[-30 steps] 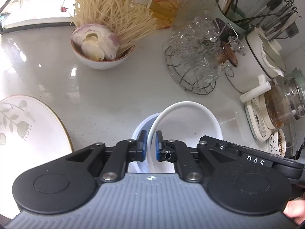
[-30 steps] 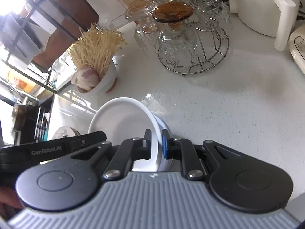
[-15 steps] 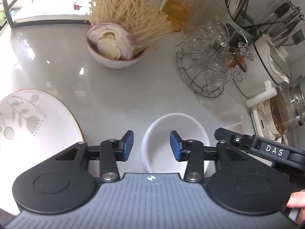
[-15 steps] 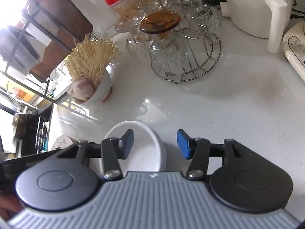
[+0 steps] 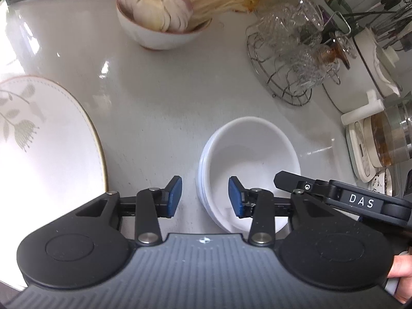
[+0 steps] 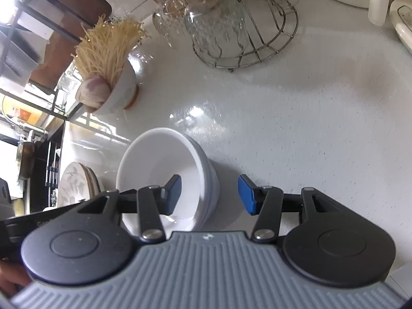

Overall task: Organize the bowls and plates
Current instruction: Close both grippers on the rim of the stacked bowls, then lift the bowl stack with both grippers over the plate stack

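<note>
A stack of white bowls (image 5: pixel 248 164) stands on the grey counter; it also shows in the right wrist view (image 6: pixel 164 175). My left gripper (image 5: pixel 204 197) is open, its jaws astride the stack's left rim without gripping it. My right gripper (image 6: pixel 209 193) is open, astride the stack's right rim, one pad inside the top bowl. A white plate with a leaf pattern and gold rim (image 5: pixel 38 139) lies to the left; in the right wrist view it shows as a plate stack (image 6: pixel 77 182).
A bowl of noodles and onion (image 5: pixel 159 20) stands at the back. A wire rack of glasses (image 5: pixel 296 59) is at the back right. A white pot (image 5: pixel 368 64) and a kettle on a base (image 5: pixel 381 141) line the right edge.
Both grippers opened and let go of the tilted white bowl; it now rests level, nested on the stack. Both grippers have moved closer in over the counter.
</note>
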The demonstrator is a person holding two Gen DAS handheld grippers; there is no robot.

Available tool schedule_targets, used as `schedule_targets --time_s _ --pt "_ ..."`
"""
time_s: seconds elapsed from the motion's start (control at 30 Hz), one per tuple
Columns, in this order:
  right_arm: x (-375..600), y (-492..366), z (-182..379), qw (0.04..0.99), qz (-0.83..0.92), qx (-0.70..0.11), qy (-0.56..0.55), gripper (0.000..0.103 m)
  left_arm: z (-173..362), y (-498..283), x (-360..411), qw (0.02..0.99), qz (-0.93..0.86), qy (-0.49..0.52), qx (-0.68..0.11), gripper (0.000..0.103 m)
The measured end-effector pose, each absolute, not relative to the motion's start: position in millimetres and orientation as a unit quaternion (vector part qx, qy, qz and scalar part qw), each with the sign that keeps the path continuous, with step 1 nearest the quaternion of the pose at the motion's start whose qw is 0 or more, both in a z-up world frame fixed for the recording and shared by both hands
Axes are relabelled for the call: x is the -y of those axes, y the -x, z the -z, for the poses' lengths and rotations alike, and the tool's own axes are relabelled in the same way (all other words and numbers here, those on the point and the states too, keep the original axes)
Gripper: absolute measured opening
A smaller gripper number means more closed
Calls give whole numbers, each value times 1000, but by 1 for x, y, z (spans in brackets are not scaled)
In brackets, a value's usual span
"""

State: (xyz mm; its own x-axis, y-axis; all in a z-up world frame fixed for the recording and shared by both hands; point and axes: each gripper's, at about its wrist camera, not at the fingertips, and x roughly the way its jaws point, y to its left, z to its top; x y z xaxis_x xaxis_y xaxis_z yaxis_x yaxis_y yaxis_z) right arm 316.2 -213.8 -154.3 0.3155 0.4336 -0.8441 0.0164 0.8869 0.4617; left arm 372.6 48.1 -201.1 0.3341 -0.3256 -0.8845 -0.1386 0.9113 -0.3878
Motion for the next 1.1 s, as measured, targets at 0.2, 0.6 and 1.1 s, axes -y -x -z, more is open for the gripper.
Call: schedule_targets --time_s 0.2,0.6,1.1 --pt "213 -314 164 778 -144 -574 -213 36 214 -374 -45 780 60 210 -586 32" --pt "213 -308 169 779 -145 -568 -222 22 218 -372 -40 790 63 211 -572 23" --pt "199 -296 128 798 -140 -543 -222 22 180 -359 -58 793 93 209 -565 22"
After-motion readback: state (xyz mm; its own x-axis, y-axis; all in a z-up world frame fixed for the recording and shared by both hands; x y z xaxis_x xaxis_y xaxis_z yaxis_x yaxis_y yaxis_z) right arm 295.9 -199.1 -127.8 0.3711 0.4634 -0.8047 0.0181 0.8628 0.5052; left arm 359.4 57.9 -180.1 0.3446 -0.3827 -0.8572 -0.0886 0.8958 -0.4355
